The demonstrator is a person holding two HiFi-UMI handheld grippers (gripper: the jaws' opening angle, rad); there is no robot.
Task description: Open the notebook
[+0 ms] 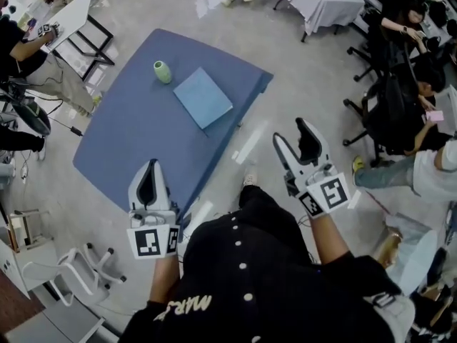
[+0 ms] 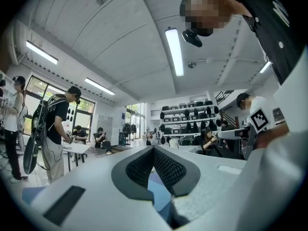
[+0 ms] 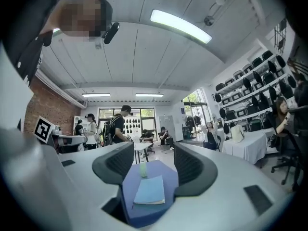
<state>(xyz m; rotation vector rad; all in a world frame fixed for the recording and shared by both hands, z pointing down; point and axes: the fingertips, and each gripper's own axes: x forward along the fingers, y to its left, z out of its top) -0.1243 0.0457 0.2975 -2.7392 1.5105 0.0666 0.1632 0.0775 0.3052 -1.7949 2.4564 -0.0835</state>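
A light blue notebook (image 1: 203,97) lies closed on the dark blue table (image 1: 136,134), with a small green vase (image 1: 163,71) just beyond its far left corner. My left gripper (image 1: 151,164) hovers over the table's near edge, its tips together with nothing in them. My right gripper (image 1: 291,131) is off the table's right side, above the floor, jaws wide with nothing between them. In the right gripper view, the notebook (image 3: 150,190) and vase (image 3: 143,170) show between the open jaws of my right gripper (image 3: 154,160), well ahead. In the left gripper view the pads meet at the tip of my left gripper (image 2: 154,149).
People sit on office chairs (image 1: 371,113) at the right. A white folding table (image 1: 71,20) stands at the upper left and a cloth-covered table (image 1: 321,2) at the top. A white chair (image 1: 78,266) is at the lower left. Tape strips (image 1: 250,145) mark the floor.
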